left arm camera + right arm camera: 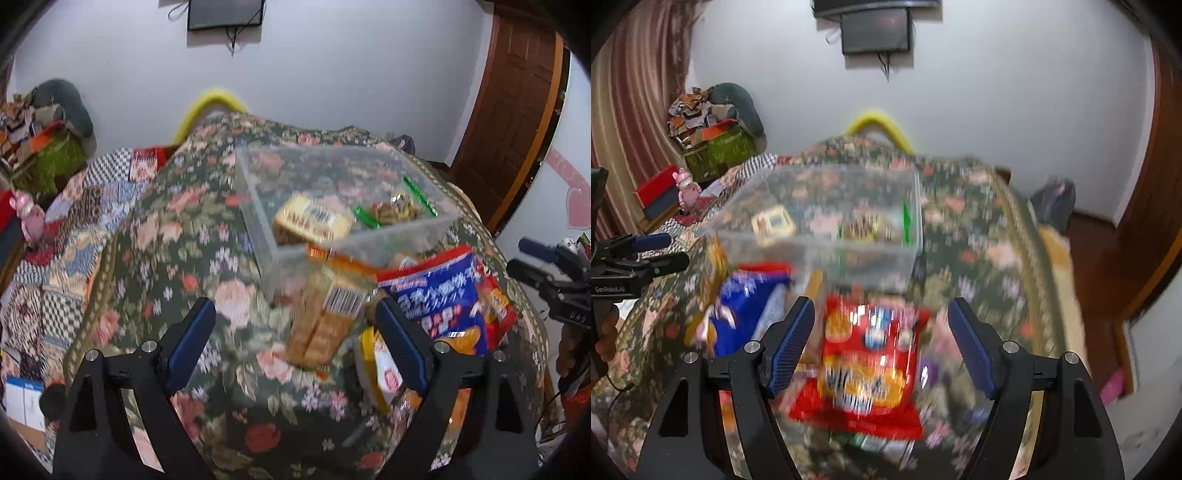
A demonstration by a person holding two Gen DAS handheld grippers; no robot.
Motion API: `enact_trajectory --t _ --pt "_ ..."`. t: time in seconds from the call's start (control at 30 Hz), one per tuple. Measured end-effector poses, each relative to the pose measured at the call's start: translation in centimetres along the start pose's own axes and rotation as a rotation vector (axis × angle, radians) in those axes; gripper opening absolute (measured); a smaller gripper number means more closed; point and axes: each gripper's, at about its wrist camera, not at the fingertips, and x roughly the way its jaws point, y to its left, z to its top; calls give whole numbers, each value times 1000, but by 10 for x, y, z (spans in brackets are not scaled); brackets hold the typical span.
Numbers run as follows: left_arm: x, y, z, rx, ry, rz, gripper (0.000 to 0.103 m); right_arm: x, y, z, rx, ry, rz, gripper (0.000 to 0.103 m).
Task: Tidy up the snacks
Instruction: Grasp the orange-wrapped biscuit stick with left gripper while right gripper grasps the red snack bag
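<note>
**A:** How far along are you with the snacks?

**B:** You're partway, as I judge it. The clear plastic bin point(332, 206) sits in the centre of the left wrist frame on the floral cloth point(229, 280), and it already holds a yellow packet point(314, 219) and a small green-edged wrapper point(397, 206). Outside it, low and right of centre, several packs still lie loose: a cracker sleeve point(325, 314) leaning against the bin's near corner, a blue bag point(439, 295) beside it, and a yellow-and-white pack point(380, 369) near the bottom edge.

**A:** And your tools?

**B:** Your left tool point(295, 332) is spread wide and carries nothing; the cracker sleeve shows between its fingers but they don't touch it. Your right tool point(881, 332) is likewise agape and empty, and in its view a red bag point(868, 365) lies in the lower centre, framed by the fingers, just in front of the bin.

**A:** What will the stuff feel like?

**B:** The bin is rigid, thin-walled, see-through, with squared corners. The bags look like glossy crinkly film, puffy and likely slippery, so pinch a flat edge. The cracker sleeve is long, blocky and probably brittle inside. The cloth is soft and patterned, draped over something rounded; I can't tell whether it's a surface or a bed. Both views are motion-blurred, so print on the packs is unreadable.
</note>
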Motion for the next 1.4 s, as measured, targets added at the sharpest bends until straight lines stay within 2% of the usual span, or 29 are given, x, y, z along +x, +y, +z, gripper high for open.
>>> enact_trajectory --t 0.07,0.2,0.27,0.33,0.4,0.47,0.67,0.7,0.87,0.93,1.03,1.2,1.3,1.4 --pt "5 2 -6 -6 14 -7 89 7 -3 -8 25 29 19 72" --pt "20 3 -13 -17 44 -12 89 18 -1 -22 24 53 20 85" --pt "27 3 -14 -30 53 -18 88 20 2 -23 13 51 20 88" --pt "34 2 -14 -31 56 -20 84 19 4 -25 9 43 26 91" --pt "42 -2 -13 -20 55 -13 78 22 5 -25 10 39 32 99" --pt "47 -2 -13 -13 54 -4 74 25 4 -26 18 40 32 102" --pt "56 -4 -14 -9 56 -32 47 31 3 -28 36 41 65 103" --pt "56 -4 -14 -4 55 -30 46 31 3 -29 34 39 66 103" --pt "52 -7 -17 16 45 -22 43 25 0 -37 26 45 60 97" --pt "49 -8 -18 20 43 -26 39 21 -4 -42 22 50 34 96" --pt "44 -8 -19 21 31 -28 39 14 -13 -43 42 50 40 96" --pt "35 -6 -18 12 9 -26 39 2 -23 -28 80 -6 49 96" --pt "29 -5 -16 2 -5 -29 39 11 -18 -17 71 -5 40 96" --pt "22 -4 -12 -2 -22 -31 39 30 -14 -12 65 34 50 96"
